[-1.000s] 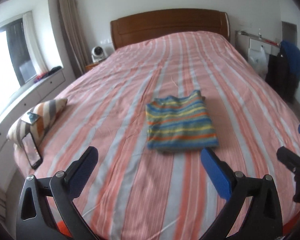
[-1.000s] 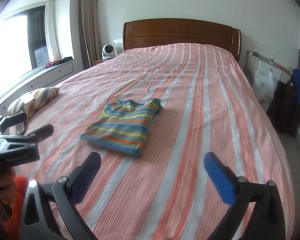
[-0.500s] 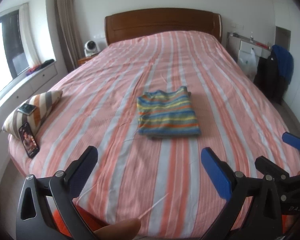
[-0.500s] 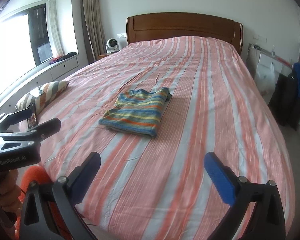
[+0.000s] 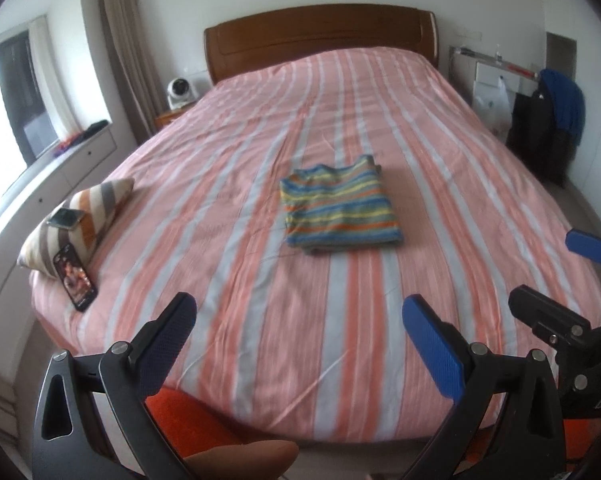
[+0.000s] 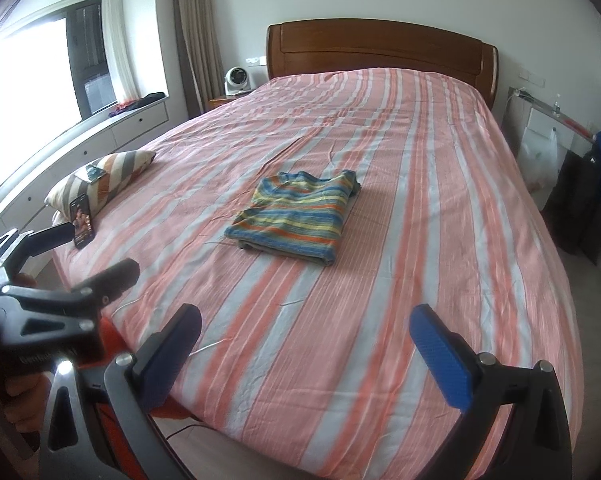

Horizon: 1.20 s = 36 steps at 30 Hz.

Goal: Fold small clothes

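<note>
Left claw: the left claw [image 5: 296, 330] sits at the bottom of the left wrist view, its two blue-padded fingers [image 5: 432, 348] spread wide with nothing between them; it also shows at the left edge of the right wrist view [image 6: 72, 250].
Right claw: the right claw [image 6: 304, 344] fills the bottom of the right wrist view, spread wide and holding nothing; part of it appears at the right edge of the left wrist view [image 5: 556, 280].
Folded top: a striped top [image 5: 338, 202] – blue, yellow, orange and green bands – lies folded into a neat rectangle near the centre of the frame, flat on the bed, well apart from both claws; in the right wrist view [image 6: 296, 216] it sits just left of centre.
Bed: a bed [image 5: 228, 184] with a pink, orange and grey striped cover takes up most of both views; a wooden headboard [image 5: 320, 42] stands at the top centre.
Cushion: a striped cushion [image 5: 88, 212] rests at the left of the frame on the bed's edge, with a phone [image 5: 65, 218] lying on top of it.
Second phone: another phone [image 5: 75, 276] leans against the cushion's lower end, screen lit.
Fan: a small white fan [image 5: 179, 90] stands in the upper left, beside the headboard.
Clothes at right: dark and blue garments [image 5: 556, 120] hang at the right edge – details are unclear.
</note>
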### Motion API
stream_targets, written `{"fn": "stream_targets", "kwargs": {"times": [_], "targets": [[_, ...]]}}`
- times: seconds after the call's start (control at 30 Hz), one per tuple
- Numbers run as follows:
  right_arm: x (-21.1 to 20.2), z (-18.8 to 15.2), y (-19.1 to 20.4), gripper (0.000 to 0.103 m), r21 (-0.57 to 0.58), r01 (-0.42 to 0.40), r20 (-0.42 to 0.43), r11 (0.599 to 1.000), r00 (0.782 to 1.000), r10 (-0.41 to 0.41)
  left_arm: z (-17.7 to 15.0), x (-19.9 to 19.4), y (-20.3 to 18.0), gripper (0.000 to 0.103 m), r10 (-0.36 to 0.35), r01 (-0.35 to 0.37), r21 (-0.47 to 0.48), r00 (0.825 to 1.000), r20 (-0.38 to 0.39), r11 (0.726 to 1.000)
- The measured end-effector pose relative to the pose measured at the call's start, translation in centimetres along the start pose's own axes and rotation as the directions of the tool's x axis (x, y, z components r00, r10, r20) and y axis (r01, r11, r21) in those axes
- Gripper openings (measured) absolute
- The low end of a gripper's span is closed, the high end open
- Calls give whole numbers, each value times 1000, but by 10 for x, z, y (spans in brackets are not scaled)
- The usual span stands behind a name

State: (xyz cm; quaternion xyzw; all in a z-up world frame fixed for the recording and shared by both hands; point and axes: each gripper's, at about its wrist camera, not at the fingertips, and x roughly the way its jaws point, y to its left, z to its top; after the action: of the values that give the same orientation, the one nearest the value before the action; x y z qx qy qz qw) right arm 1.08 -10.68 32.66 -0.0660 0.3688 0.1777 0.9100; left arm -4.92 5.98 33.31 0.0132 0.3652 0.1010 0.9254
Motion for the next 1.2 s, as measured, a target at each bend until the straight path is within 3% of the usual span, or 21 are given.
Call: {"fn": "stream_targets", "kwargs": {"times": [0.27, 0.5, 0.57, 0.63, 0.7, 0.97, 1.2], "targets": [[-10, 0, 7, 102, -43, -6, 48, 999, 999, 9, 1, -4, 4, 103, -5, 5, -11, 1000, 15, 1000], [-40, -1, 3, 102, -39, 82, 218, 996, 973, -71, 6, -11, 15, 103, 13, -11, -19, 994, 110, 1000], [-35, 3, 2, 102, -54, 24, 169, 998, 985, -15, 6, -9, 15, 103, 34, -32, -19, 994, 101, 999], [-24, 5, 0, 102, -44, -39, 95, 998, 995, 43, 6, -6, 15, 103, 12, -10, -28, 997, 79, 1000], [-16, 3, -3, 102, -7, -57, 69, 998, 996, 57, 5, -3, 12, 103, 19, -17, -23, 998, 56, 1000], [-6, 2, -14, 102, 53, -29, 39, 998, 999, 27, 0, 10, 4, 103, 58, -58, -14, 998, 2, 998], [4, -2, -14, 102, 52, -17, -4, 999, 1000, 18, -1, 15, 4, 103, 35, -35, -16, 999, -28, 999]]}}
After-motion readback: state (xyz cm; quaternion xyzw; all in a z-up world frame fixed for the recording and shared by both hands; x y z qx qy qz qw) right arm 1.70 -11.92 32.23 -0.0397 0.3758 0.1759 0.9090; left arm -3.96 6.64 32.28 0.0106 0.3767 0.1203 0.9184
